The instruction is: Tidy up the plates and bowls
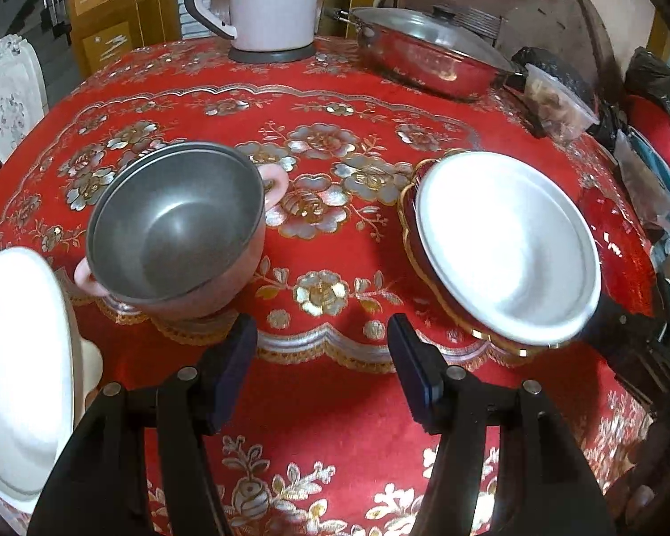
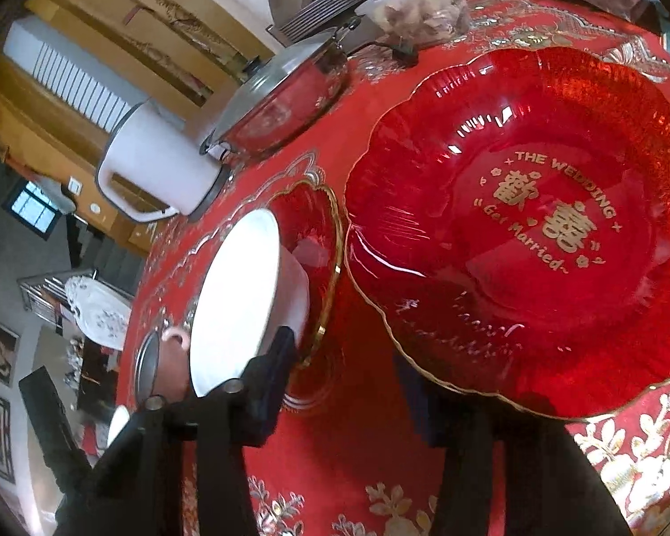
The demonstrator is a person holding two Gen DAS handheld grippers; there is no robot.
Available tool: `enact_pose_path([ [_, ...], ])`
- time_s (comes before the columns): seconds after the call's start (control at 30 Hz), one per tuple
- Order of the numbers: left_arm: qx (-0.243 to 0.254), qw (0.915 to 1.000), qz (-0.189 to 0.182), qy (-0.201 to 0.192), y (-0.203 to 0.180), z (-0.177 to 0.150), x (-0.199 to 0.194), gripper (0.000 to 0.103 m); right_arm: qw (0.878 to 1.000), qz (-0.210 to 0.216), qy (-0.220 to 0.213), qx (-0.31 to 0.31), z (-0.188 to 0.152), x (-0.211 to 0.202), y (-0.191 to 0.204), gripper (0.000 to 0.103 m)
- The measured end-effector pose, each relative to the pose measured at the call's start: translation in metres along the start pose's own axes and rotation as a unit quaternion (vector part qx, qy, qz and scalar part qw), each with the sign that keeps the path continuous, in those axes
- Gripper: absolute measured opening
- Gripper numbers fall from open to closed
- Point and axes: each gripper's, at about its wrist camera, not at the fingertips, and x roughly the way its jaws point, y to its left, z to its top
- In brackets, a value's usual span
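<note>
My left gripper [image 1: 324, 357] hangs open and empty over the red tablecloth. Ahead to its left stands a pink two-handled bowl [image 1: 174, 232] with a grey metal inside. A white plate [image 1: 18, 379] fills the near left edge. To the right, a white bowl [image 1: 509, 245] rests tilted and blurred on a small red gold-rimmed plate [image 1: 408, 219]. My right gripper [image 2: 348, 393] is open; one fingertip [image 2: 277, 370] is close against the white bowl [image 2: 241, 303], while the other is dimly seen through the rim of a large red wedding plate [image 2: 536, 223]. The small red plate [image 2: 317, 259] lies under the bowl.
At the back of the table stand a white jug [image 1: 272, 0], a steel pan with a glass lid [image 1: 429, 53] and a plastic food tub [image 1: 558, 102]. Black bags and packets crowd the right edge. A white chair [image 1: 9, 94] stands off to the left.
</note>
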Motion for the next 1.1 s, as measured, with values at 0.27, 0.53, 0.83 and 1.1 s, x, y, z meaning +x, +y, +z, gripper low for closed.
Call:
enact_pose_path([
  [0.27, -0.022, 0.9995, -0.021, 0.0, 0.001, 0.032, -0.002, 0.06, 0.999, 0.016, 0.018, 0.025, 0.008, 0.018, -0.004, 0.039],
  [0.53, -0.028, 0.9981, -0.047, 0.029, -0.006, 0.068, 0.013, 0.06, 0.999, 0.021, 0.022, 0.022, 0.014, 0.025, -0.004, 0.039],
  [0.83, -0.037, 0.9988, -0.019, 0.028, -0.001, 0.093, 0.028, 0.059, 0.999, 0.028, 0.03, 0.015, 0.017, 0.027, -0.004, 0.04],
  [1.1, 0.003, 0.9986, 0.011, 0.051, -0.016, 0.104, 0.049, 0.059, 0.999, 0.035, 0.033, 0.017, 0.017, 0.027, -0.008, 0.04],
])
